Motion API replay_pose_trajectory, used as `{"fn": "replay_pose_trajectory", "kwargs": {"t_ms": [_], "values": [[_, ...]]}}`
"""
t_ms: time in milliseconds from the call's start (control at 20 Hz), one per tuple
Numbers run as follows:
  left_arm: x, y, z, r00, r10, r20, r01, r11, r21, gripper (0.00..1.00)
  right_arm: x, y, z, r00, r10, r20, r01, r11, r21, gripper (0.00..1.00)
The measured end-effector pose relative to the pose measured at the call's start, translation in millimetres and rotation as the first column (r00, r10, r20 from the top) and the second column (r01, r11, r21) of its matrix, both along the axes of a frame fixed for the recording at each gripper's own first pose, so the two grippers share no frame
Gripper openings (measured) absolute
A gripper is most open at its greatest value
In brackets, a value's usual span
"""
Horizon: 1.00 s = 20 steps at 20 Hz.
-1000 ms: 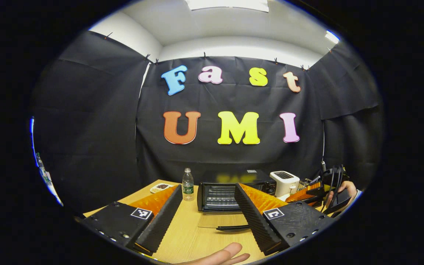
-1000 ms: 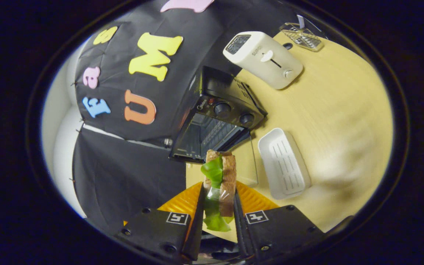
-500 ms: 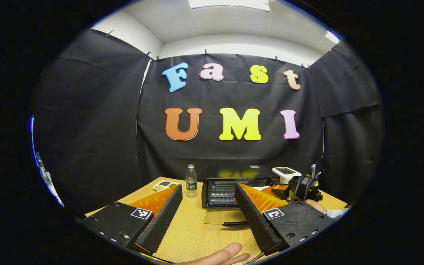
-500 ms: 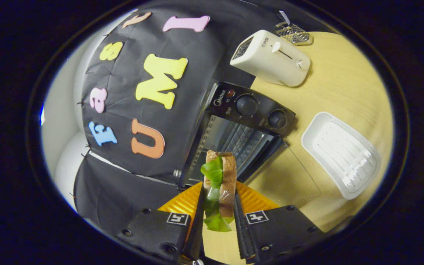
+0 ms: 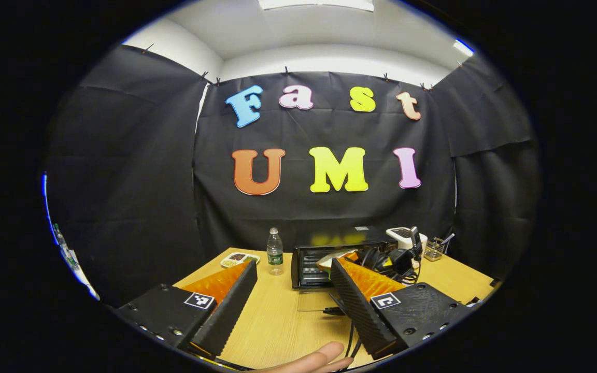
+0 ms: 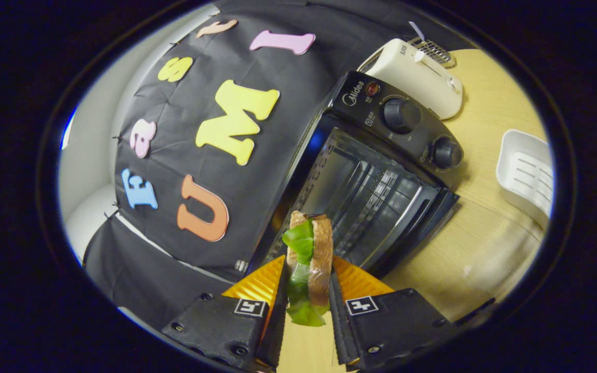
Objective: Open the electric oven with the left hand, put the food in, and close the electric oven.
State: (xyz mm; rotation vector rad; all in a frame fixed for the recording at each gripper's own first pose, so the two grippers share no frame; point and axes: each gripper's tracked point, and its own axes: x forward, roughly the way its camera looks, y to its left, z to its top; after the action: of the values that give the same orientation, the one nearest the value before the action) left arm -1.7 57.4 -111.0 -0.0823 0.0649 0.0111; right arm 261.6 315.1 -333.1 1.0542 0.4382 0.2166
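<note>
Two fingers of the left tool (image 5: pixel 290 305) stood spread with nothing between them, held back low over the wooden worktop (image 5: pixel 278 321), probably to leave the approach free for the other hand. Past them in the left gripper view, the electric oven (image 5: pixel 324 259) sat with its glass door (image 5: pixel 324 301) dropped flat onto the worktop, so the opening step looked done. The right tool, with its trailing cables, hung at the oven's mouth. A water bottle (image 5: pixel 275 251) and a small dish of food (image 5: pixel 239 258) stood off to the oven's side, well apart from the work.

In the right gripper view, the right tool (image 6: pixel 306 305) pinched a sandwich (image 6: pixel 310 259) of bread and green lettuce, both fingers pressing its flat faces so the filling would stay stacked. The sandwich stood on edge just before the open cavity and its wire rack (image 6: pixel 376 207), not yet inside. A white toaster (image 6: pixel 417 77) sat behind the oven, and a white tray (image 6: pixel 526 173) lay beside it.
</note>
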Motion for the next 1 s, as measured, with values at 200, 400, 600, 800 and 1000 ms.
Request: {"fn": "replay_pose_trajectory", "kwargs": {"t_ms": [200, 400, 600, 800, 1000], "values": [[-0.4, 11.7, -4.2, 1.000, 0.018, -0.007, -0.019, 1.000, -0.012, 0.94, 42.0, -19.0, -12.8, 0.988, -0.144, 0.050, 0.147, 0.987, -0.068, 0.42], [6.1, 2.4, -13.3, 1.000, 0.001, -0.018, -0.002, 1.000, -0.025, 0.94, 55.8, -11.0, -29.6, 0.987, -0.156, 0.037, 0.159, 0.983, -0.092, 0.34], [12.0, -2.1, -21.9, 0.999, -0.008, -0.051, 0.008, 1.000, -0.003, 0.94, 59.9, -18.8, -37.6, 0.981, -0.190, 0.038, 0.193, 0.971, -0.141, 0.45], [11.5, -6.1, -24.6, 0.998, -0.017, -0.053, 0.017, 1.000, 0.004, 0.94, 55.1, -14.7, -42.6, 0.984, -0.176, 0.029, 0.178, 0.965, -0.191, 0.49], [11.3, -3.4, -27.9, 0.998, -0.012, -0.066, 0.013, 1.000, 0.003, 0.94, 46.8, 7.1, -49.0, 0.994, -0.105, -0.022, 0.098, 0.976, -0.195, 0.41]]}}
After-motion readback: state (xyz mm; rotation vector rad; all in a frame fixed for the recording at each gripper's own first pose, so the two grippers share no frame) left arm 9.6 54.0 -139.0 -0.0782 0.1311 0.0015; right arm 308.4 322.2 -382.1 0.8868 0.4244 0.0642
